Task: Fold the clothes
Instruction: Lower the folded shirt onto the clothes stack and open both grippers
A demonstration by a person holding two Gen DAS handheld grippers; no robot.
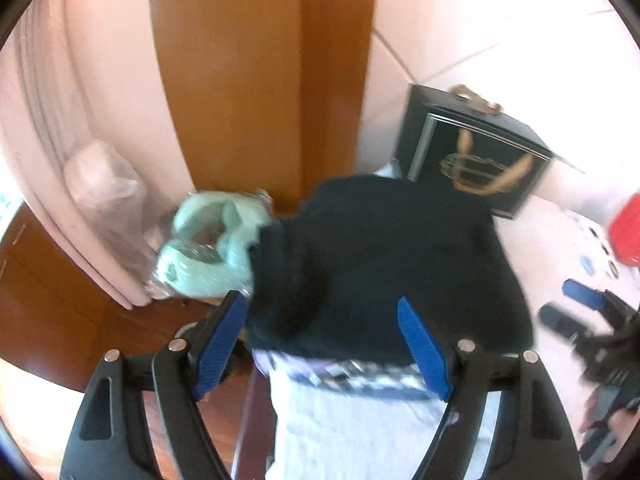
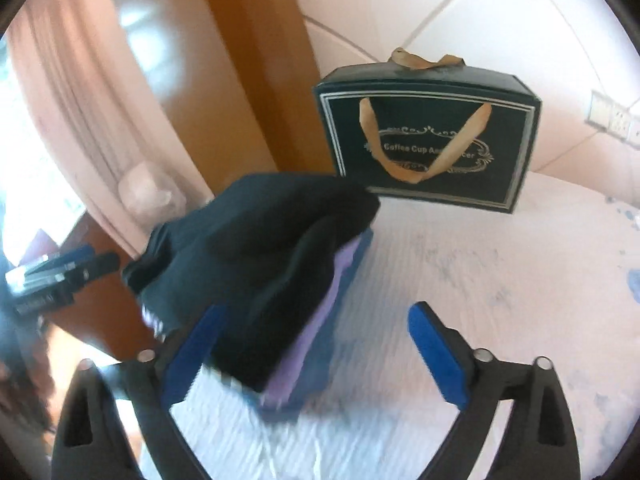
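Note:
A folded dark navy garment (image 1: 380,260) lies on top of a stack of folded clothes on the white-covered table (image 1: 360,432). In the right wrist view the dark garment (image 2: 260,248) sits over a purple piece (image 2: 320,320) and a blue one. My left gripper (image 1: 320,340) is open, its blue pads either side of the stack's near edge, holding nothing. My right gripper (image 2: 316,344) is open and empty, its left pad beside the stack. Each gripper shows in the other's view, the right one (image 1: 576,312) and the left one (image 2: 60,272).
A black gift box with a tan ribbon (image 2: 428,140) stands behind the stack. Mint-green items in clear plastic (image 1: 204,248) lie left of it. A wooden post (image 1: 260,80) and pink curtain (image 1: 80,120) are behind. A red object (image 1: 626,232) sits far right.

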